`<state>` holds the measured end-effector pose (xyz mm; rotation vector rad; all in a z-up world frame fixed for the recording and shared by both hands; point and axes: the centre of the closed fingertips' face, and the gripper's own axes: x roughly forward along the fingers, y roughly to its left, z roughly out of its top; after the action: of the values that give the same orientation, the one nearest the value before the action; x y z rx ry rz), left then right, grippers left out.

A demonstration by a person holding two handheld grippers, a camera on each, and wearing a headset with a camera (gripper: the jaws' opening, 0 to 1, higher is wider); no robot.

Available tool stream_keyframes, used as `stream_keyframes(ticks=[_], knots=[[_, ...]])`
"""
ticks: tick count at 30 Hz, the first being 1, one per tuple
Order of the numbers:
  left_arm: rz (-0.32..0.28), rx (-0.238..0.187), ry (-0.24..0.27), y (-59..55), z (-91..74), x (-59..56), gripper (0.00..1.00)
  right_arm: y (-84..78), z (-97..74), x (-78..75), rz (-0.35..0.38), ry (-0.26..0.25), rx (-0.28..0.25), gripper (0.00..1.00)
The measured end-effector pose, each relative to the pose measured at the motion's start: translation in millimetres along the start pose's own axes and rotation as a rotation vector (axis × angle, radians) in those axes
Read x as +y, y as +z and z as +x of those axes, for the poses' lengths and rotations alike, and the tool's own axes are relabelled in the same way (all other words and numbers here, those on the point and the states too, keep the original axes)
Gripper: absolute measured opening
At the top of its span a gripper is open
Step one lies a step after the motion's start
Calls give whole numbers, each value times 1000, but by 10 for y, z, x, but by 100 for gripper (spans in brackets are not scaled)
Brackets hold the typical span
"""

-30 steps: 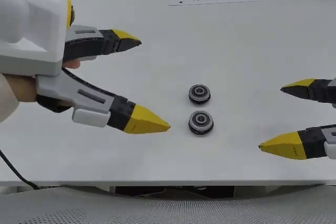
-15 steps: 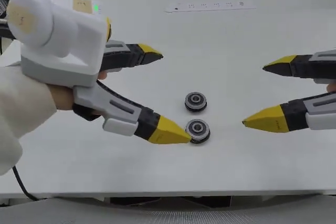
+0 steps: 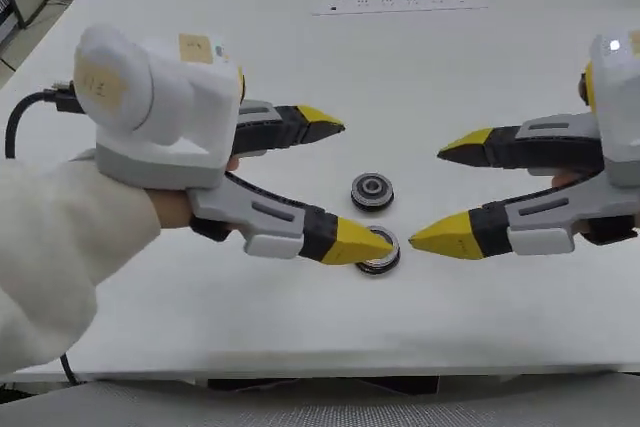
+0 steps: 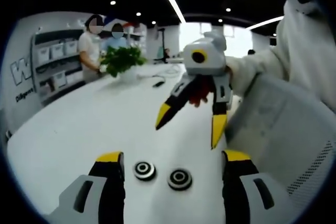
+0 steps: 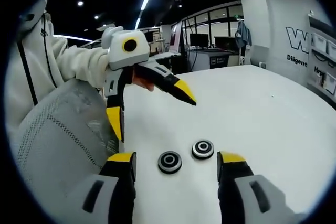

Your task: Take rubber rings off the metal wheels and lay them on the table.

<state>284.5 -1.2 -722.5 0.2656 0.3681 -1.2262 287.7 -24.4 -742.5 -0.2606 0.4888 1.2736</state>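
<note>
1. Rubber rings (image 3: pixel 358 194) sit as dark bands around two small metal wheels, both lying flat on the white table (image 3: pixel 480 67); neither ring is off yet.
2. The left gripper (image 3: pixel 352 184) is spread wide and holds nothing. The far wheel (image 3: pixel 372 191) lies in the gap between its fingers. The near wheel (image 3: pixel 380 253) sits right at the tip of its nearer finger, partly hidden by it, and I cannot tell whether they touch.
3. The right gripper (image 3: pixel 430 197) faces it, also wide open and empty. Its nearer fingertip is just beside the near wheel.
4. The rings look soft and stretchy, probably grippy and very light. The wheels look stiff and smooth, so they may skate across the tabletop if pushed sideways.
5. I'd judge the sound hold to be one pair of fingers across a wheel's flat faces, or on its hub, to pin it. The other pair's tip could then catch the ring at its outer edge and roll it off. A stretched ring may snap back or flick away.
</note>
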Motion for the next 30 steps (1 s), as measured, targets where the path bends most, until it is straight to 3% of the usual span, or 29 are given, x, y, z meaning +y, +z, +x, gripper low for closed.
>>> stream_keyframes(ticks=[6,8,11,14,22,26,30], knots=[[-12,11,9,-122,76,70,67,-131,147,78,-12,26,21,49],[-9,16,9,-153,107,74,65,-202,189,85,-34,21,45,47],[5,21,-1,-180,141,54,58,-254,245,119,-13,18,49,44],[-9,41,-26,-259,182,6,52,-327,289,141,-83,-6,81,41],[-5,64,-49,-353,218,-52,46,-425,400,261,-68,41,104,36],[-25,65,-36,-413,242,-10,42,-478,413,246,-76,34,116,35],[-34,83,-37,-497,276,-22,40,-462,402,181,-34,16,98,33]])
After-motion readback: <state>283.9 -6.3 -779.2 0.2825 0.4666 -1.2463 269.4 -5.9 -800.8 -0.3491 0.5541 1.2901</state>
